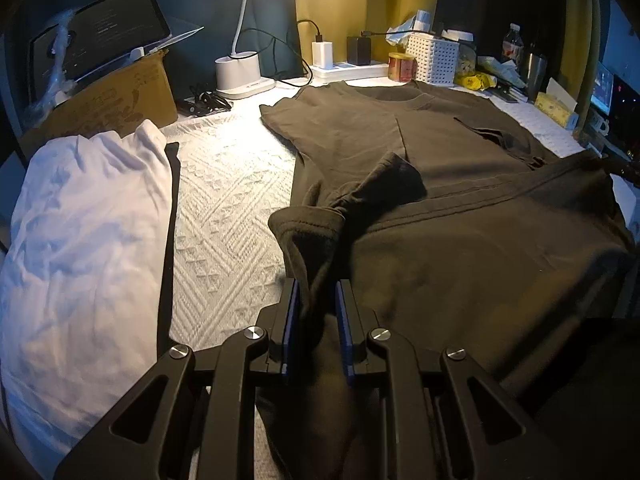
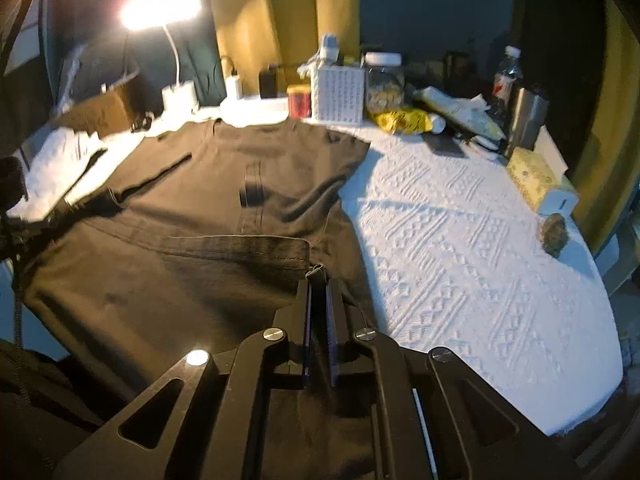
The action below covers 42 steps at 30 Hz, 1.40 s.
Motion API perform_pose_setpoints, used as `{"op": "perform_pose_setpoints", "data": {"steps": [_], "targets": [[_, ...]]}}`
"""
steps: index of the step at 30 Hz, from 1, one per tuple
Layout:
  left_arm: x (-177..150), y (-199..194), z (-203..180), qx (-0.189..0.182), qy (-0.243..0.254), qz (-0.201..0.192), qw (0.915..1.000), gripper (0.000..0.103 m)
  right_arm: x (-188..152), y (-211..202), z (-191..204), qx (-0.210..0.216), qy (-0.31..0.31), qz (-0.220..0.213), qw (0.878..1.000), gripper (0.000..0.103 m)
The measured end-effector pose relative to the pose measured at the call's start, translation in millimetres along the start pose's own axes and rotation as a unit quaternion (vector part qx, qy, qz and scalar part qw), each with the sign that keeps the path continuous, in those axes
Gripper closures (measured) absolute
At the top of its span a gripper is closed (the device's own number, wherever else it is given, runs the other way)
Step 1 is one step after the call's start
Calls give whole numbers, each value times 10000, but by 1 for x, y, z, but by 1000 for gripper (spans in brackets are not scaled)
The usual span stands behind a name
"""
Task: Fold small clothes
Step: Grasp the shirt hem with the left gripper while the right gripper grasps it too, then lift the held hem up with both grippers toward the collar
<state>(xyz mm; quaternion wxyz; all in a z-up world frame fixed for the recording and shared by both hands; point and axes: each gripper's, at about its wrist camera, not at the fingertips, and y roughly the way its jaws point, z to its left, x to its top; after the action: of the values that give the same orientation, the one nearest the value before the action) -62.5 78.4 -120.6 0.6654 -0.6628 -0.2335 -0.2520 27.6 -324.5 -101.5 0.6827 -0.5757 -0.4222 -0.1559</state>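
Note:
A dark brown T-shirt (image 1: 460, 160) lies on a white textured table cover (image 1: 228, 200), collar toward the far side. Its lower part is lifted and carried over the body toward the collar. My left gripper (image 1: 318, 292) is shut on the shirt's bottom left corner, the cloth bunched between its blue pads. In the right wrist view the same T-shirt (image 2: 224, 184) spreads ahead. My right gripper (image 2: 319, 286) is shut on the bottom right corner, with the hem (image 2: 240, 246) stretched to the left.
A white folded garment (image 1: 80, 220) lies at the left. A cardboard box (image 1: 116, 100), lamp base (image 1: 238, 70), white basket (image 1: 434, 58), red tin (image 1: 401, 66), bottles and a steel tumbler (image 2: 526, 116) line the far edge. A tissue box (image 2: 540, 180) and a small brown ball (image 2: 554, 234) sit at the right.

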Motion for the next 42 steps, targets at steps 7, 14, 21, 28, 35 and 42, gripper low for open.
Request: {"op": "perform_pose_setpoints", "data": {"steps": [7,14,21,28,35,42], "targets": [[10,6,14,61,-257,-120,9996,85,3,-29,-4,-191,45,-304,9993,96],[23,33,21,-152,-338,15,9993,58,-1,-34,-6,-207,114,-358,9991,96],[23,18,10,-157,-44,-191,9997,90,2,-36,-10,-215,157,-449,9986,95],[20,-5,8,-59,-92,-491,9987,103,10,-43,-14,-187,138,-623,9978,95],[31,-38,11,239,-116,-964,9950,103,14,-52,-16,-120,110,-720,9973,95],[45,-58,19,478,-226,-1378,9890,103,19,-63,-23,-161,202,-897,9956,95]]}}
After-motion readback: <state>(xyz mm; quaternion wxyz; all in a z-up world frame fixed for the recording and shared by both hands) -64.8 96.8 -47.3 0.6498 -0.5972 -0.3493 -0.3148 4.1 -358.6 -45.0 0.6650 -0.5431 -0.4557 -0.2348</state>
